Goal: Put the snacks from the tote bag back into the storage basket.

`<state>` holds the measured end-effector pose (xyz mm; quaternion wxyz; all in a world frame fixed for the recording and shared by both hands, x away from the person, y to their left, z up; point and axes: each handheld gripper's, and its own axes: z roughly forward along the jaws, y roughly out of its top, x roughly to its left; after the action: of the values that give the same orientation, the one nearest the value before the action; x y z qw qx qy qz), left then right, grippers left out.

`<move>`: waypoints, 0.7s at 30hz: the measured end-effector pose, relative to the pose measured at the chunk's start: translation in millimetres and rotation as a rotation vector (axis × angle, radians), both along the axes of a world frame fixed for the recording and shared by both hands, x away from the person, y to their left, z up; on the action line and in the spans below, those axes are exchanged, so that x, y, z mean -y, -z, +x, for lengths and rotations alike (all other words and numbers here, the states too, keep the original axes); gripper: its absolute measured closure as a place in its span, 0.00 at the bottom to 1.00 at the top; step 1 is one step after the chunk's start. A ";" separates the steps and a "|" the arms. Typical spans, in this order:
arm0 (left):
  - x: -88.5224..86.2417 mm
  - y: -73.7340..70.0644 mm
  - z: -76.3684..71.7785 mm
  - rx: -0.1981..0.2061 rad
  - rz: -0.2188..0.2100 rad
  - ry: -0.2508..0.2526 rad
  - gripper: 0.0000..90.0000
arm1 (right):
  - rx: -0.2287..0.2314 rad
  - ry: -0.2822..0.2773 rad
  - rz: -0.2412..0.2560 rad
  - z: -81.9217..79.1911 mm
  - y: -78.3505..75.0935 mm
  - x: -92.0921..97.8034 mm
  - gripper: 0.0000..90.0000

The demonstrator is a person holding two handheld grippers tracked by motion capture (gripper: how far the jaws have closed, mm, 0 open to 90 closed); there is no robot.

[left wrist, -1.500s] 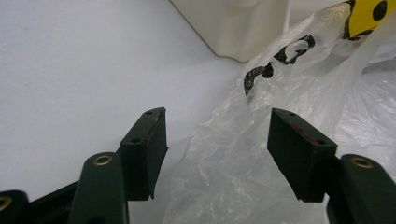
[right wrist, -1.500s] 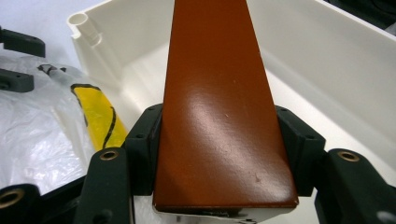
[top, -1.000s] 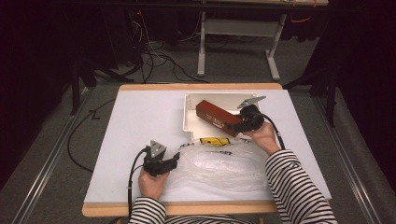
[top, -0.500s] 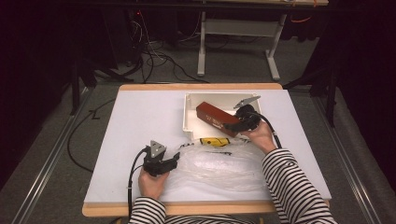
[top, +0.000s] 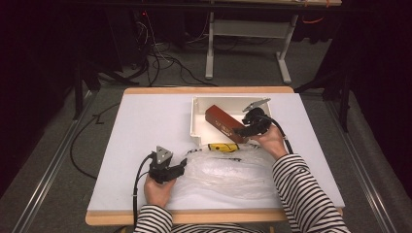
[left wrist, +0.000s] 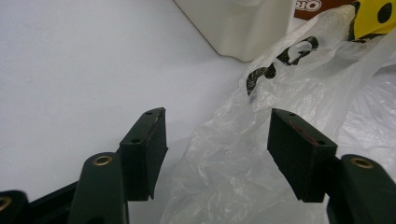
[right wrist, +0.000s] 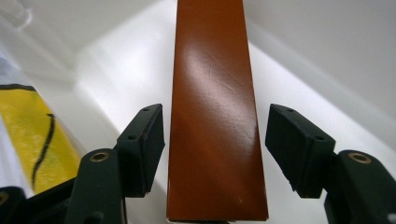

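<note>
The right gripper (right wrist: 212, 140) is hanging with its jaws apart on either side of the brown box (right wrist: 215, 116), which is leaning in the white tray (top: 197, 121). That box is looking stiff, glossy and probably light, maybe slick, so I'd pinch its narrow flat sides near the end. The left gripper (left wrist: 217, 149) is waiting with jaws spread too, over the limp, crinkly plastic bag (left wrist: 261, 154) on the table (top: 145, 121).
</note>
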<state>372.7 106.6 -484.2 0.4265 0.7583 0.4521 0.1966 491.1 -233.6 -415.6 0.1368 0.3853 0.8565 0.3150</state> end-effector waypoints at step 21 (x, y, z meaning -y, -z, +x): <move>1.1 -0.2 -0.6 0.004 0.008 0.007 0.42 | 0.060 0.026 0.111 -23.4 -16.7 9.0 0.82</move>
<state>372.1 105.5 -484.0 0.4249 0.7612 0.4479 0.1985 467.8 -242.6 -399.0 0.1450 0.3938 0.8281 0.3718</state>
